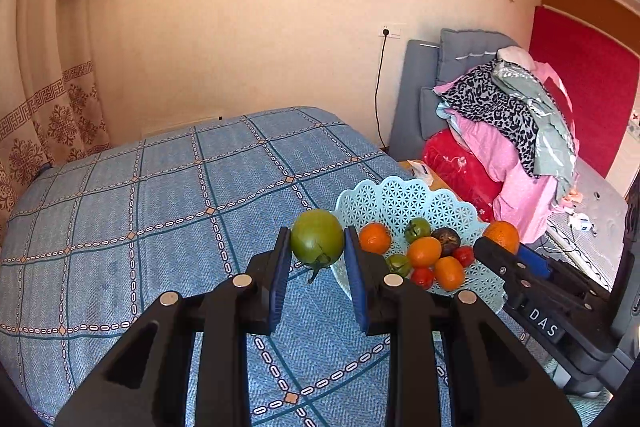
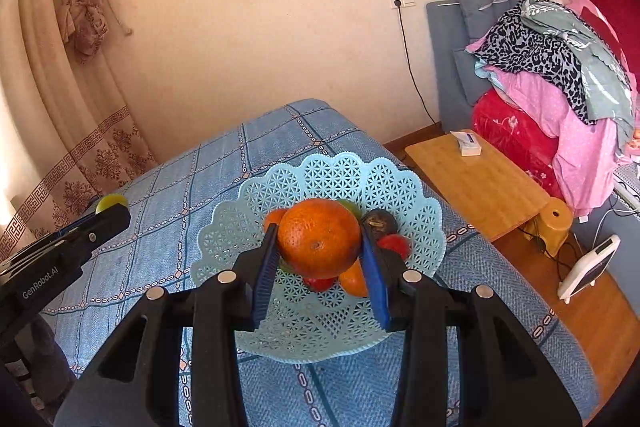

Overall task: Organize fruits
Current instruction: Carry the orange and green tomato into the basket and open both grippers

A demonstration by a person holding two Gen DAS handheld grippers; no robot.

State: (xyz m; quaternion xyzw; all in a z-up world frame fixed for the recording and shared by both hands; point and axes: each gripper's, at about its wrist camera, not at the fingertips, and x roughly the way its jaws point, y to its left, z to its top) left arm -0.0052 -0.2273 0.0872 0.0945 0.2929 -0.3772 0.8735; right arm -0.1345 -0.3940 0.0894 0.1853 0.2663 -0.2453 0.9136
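Note:
My left gripper (image 1: 317, 243) is shut on a green tomato (image 1: 317, 238) and holds it above the blue checked cloth, just left of the light-blue lattice basket (image 1: 400, 199). The basket holds several oranges, small green and red tomatoes and one dark fruit (image 1: 446, 239). My right gripper (image 2: 319, 239) is shut on a large orange (image 2: 319, 237) and holds it over the basket (image 2: 340, 179). The right gripper also shows in the left wrist view (image 1: 496, 247) at the basket's right side. The left gripper shows in the right wrist view (image 2: 108, 213) at far left.
The blue checked cloth (image 1: 160, 211) covers the table. A low wooden table (image 2: 480, 183) with a small box stands to the right. Behind it is a grey sofa piled with clothes (image 2: 560, 75). A white device (image 2: 588, 267) stands on the wooden floor.

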